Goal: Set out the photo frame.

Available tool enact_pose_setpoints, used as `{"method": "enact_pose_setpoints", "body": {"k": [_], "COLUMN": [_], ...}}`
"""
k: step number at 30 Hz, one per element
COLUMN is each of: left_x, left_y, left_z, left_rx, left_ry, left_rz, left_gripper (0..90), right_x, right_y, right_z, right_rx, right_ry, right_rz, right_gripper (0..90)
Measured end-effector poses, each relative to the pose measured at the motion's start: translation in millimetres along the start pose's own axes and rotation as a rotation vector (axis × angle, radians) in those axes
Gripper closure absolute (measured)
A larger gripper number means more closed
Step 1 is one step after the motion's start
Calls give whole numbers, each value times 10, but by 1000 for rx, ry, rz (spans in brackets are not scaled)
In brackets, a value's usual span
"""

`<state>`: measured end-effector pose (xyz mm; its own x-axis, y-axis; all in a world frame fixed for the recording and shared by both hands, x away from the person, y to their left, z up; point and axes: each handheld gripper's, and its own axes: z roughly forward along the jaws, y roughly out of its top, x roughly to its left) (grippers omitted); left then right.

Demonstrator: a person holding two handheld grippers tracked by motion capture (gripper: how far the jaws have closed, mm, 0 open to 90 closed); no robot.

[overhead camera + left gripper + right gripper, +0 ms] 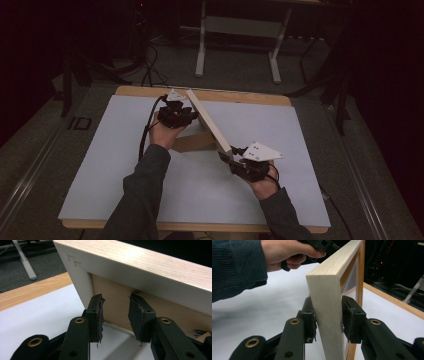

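We see a wooden frame (210, 127) standing on edge on the white table (125, 165), spanning from one gripper to the other; the right gripper (328, 317) straddles the frame's near end, its jaws about half open with both pads against the light wood, so it grips that edge; the left gripper (115, 315) faces the frame's back panel, jaws parted and nothing between them; the frame's rim rises just ahead of and above them.
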<state>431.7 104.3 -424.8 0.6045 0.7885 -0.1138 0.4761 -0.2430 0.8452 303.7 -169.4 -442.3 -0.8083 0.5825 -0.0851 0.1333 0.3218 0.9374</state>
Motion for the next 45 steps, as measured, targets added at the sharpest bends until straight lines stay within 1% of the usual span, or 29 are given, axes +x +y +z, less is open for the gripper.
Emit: {"method": "enact_pose_setpoints", "body": {"k": [2,3,8,11,13,16,19,20,21,23,25,26,27,28,30,31,32,33,35,36,37,39,41,43,45], "left_x": [-5,-3,24,36,34,38,42,49,53,60,50,50,36,31,12,12,-20,-40,-83,-101,-118,-152,-189,-227,-279], "left_y": [6,8,4,-5,-13,-36,-50,-57,-63,-77,-98,-98,-118,-123,-136,-136,-137,-131,-119,-111,-104,-88,-71,-46,-11], "left_z": [11,13,12,11,7,-13,-38,-72,-99,-150,-206,-206,-258,-270,-318,-318,-379,-408,-464,-489,-515,-562,-609,-645,-667], "left_rx": [4,7,17,22,24,20,25,34,33,31,31,31,29,26,21,21,3,0,-5,-10,-17,-26,-38,-46,-55], "left_ry": [2,2,3,-8,-17,-41,-44,-49,-53,-66,-68,-68,-77,-79,-93,-93,-115,-119,-116,-119,-124,-123,-130,-134,-140], "left_rz": [-1,-2,-5,-7,-1,-20,-32,-39,-46,-59,-70,-70,-69,-72,-82,-82,-97,-98,-102,-104,-107,-108,-114,-117,-117], "left_gripper": [644,646,645,634,623,606,601,601,591,586,581,569,569,559,550,545,545,531,526,522,512,496,485,471,464], "right_x": [16,52,141,180,183,165,155,148,138,121,104,104,93,80,75,75,74,75,80,77,76,69,44,11,-30], "right_y": [9,25,63,80,80,73,68,61,39,8,-18,-18,-29,-45,-57,-57,-65,-88,-110,-122,-134,-156,-187,-220,-249], "right_z": [17,54,150,193,204,203,205,205,204,194,177,177,164,134,101,101,86,43,-3,-33,-62,-127,-197,-261,-304], "right_rx": [0,3,13,20,16,17,20,23,31,32,31,31,34,32,33,33,34,38,42,40,35,39,30,24,19], "right_ry": [-3,2,4,0,-1,11,17,19,24,31,34,34,37,41,45,45,47,59,81,99,104,101,99,85,77], "right_rz": [-2,-11,-30,-46,-43,-27,-17,-15,-9,-1,10,10,15,22,25,25,25,16,14,18,18,3,1,5,16], "right_gripper": [652,645,624,615,608,595,584,559,524,497,467,467,454,439,433,433,432,430,445,462,466,491,518,556,622]}}
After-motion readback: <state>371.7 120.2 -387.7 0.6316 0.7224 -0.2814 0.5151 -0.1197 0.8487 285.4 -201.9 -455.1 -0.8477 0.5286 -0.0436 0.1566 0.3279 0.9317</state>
